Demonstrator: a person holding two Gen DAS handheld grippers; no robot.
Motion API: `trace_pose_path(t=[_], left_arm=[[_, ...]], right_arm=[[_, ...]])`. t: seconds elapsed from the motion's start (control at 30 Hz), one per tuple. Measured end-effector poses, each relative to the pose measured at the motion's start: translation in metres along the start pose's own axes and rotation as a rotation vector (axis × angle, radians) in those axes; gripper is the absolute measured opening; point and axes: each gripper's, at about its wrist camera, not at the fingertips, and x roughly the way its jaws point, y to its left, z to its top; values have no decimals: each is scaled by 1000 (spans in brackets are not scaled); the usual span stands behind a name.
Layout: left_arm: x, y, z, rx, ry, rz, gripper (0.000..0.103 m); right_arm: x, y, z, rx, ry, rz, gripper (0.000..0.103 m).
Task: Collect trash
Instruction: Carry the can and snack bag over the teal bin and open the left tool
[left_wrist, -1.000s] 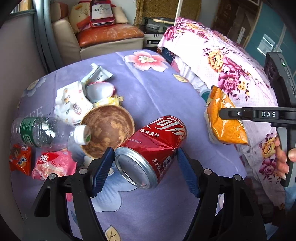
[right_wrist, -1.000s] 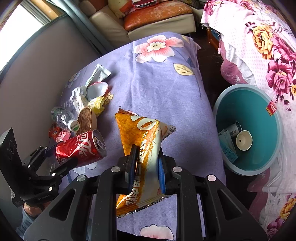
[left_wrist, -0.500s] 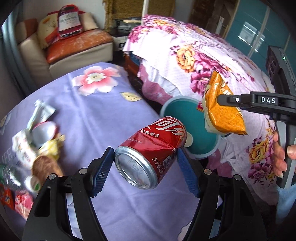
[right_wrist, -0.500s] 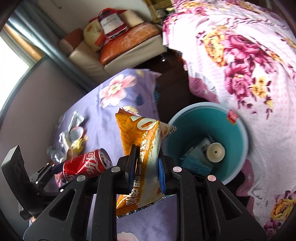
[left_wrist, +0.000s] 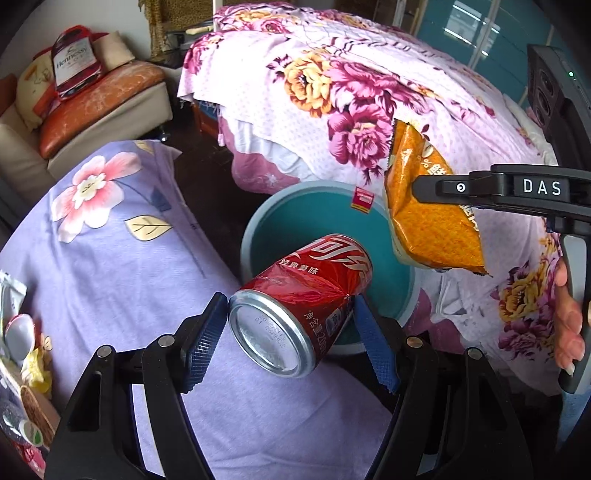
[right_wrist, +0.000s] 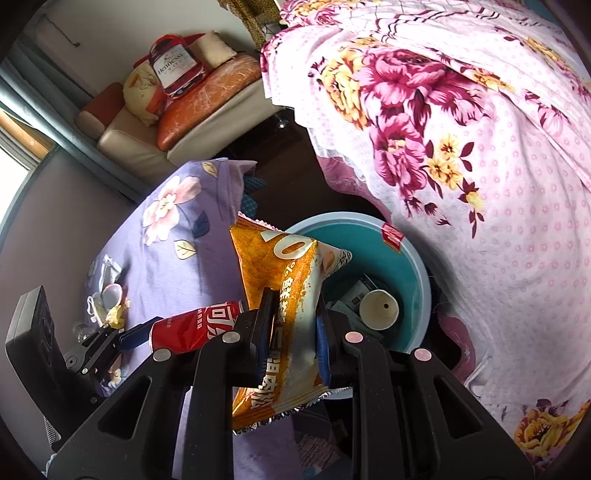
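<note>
Both tongs are loaded: the left gripper (left_wrist: 290, 325) clamps a dented red cola can (left_wrist: 301, 308) and the right gripper (right_wrist: 293, 334) pinches an orange snack bag (right_wrist: 282, 295). Since a second ago both have swung off the lilac flowered tablecloth (left_wrist: 110, 258), with its leftover litter (left_wrist: 22, 354), to hang over the teal bin (left_wrist: 280, 218). Right of it stands a bed under a pink floral cover (left_wrist: 351, 96).

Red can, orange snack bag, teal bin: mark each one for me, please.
red can (left_wrist: 317, 280): left wrist view, on its printed side wall.
orange snack bag (right_wrist: 280, 266): right wrist view, on the upper front panel.
teal bin (right_wrist: 419, 269): right wrist view, on the right rim.
</note>
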Motion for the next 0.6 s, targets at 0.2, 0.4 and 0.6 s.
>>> trace_pose_path(t=[0.2,0.4,0.6], left_arm=[[22,-7,8,5,33,-12,71],[29,-10,11,0,44,-22,74],[24,-6,10,-20,17,-6,91]], right_arm=[[9,-15,3,13,13,-12,20],[14,-25,4,25,26,-26,20],[19,-24,3,27,37,-31,20]])
